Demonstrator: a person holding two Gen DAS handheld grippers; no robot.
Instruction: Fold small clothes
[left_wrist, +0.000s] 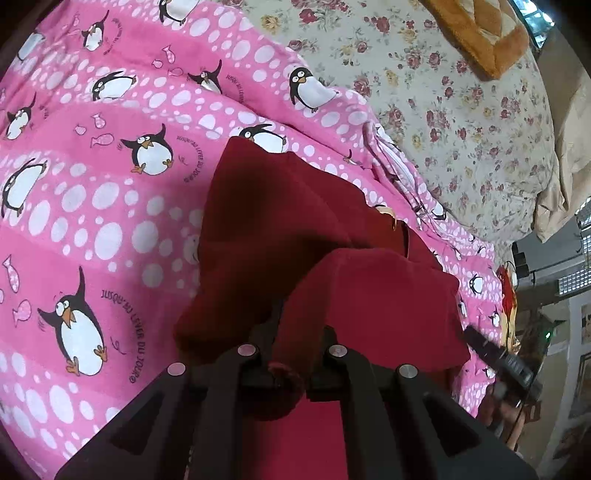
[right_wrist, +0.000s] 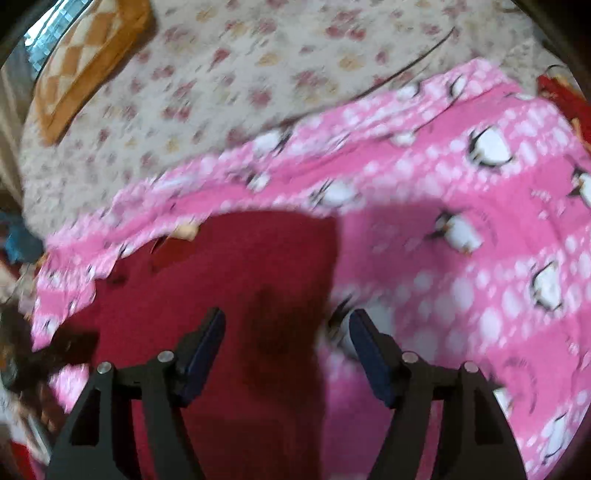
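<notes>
A dark red garment (left_wrist: 258, 206) lies on the pink penguin sheet (left_wrist: 92, 184). My left gripper (left_wrist: 295, 343) is shut on a fold of it; the cloth drapes over the fingertips and hides them. In the blurred right wrist view the same red garment (right_wrist: 221, 266) spreads under my right gripper (right_wrist: 286, 317). That gripper stands open just above the cloth's right edge, with its blue pads (right_wrist: 369, 354) apart and nothing pinched. Its left finger is over the red cloth and its right finger over the pink sheet (right_wrist: 461, 221).
Floral bedding (left_wrist: 461, 110) lies beyond the pink sheet, with an orange checked blanket (left_wrist: 480, 33) at the far side. A black tool (left_wrist: 495, 354) shows at the right rim of the left wrist view. Room clutter sits past the bed's edge.
</notes>
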